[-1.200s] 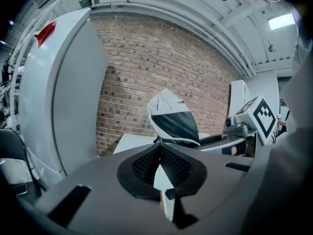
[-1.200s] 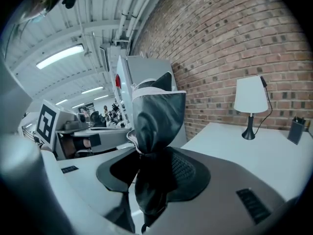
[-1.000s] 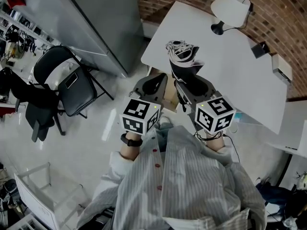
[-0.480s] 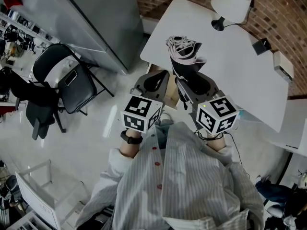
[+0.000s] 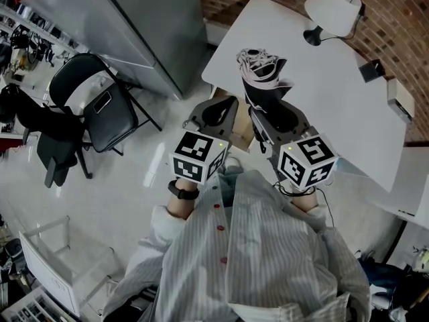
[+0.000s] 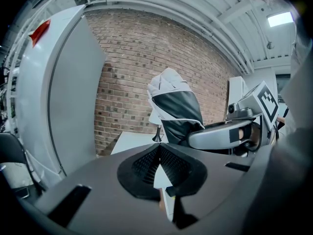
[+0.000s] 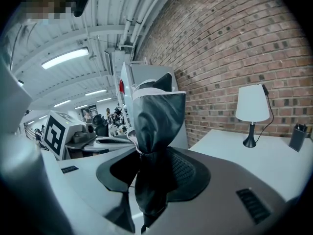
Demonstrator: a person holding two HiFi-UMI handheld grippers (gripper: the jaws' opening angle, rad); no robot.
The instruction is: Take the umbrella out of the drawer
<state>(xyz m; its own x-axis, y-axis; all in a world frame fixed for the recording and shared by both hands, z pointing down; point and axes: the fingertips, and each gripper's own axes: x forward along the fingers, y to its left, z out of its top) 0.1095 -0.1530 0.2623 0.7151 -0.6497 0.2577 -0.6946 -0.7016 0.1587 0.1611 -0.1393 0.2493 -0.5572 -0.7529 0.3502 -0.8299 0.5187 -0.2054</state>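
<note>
Holding both grippers out from the striped shirt [image 5: 268, 247], side by side, the person has them aimed forward and dipped a little, marker cubes nearest the chest. The left gripper [image 6: 159, 153] has its ribbed pads pressed together with nothing between them; it hangs idle just beside its partner, a dark band on that wrist [image 5: 182, 193].

Now the right gripper [image 5: 263, 113]: its jaws are pinching the umbrella [image 5: 260, 79] low down, where the dark fabric bunches round the shaft. The folded bundle stands upright above the jaws, white trim at the top, above the near edge of the desk [image 5: 322, 92], toward its left corner. It looks clear of any drawer; what sits under the desk edge I cannot make out.

How will it handle? I'd call it light, with a soft, slick canopy over a stiff core, so the cloth may slide while the shaft stays put. The best hold looks like that lower, bunched section, squeezing through to the shaft.

Farther back, a white lamp [image 5: 332, 9] stands at the far edge, before the brick wall [image 5: 402, 19].
</note>
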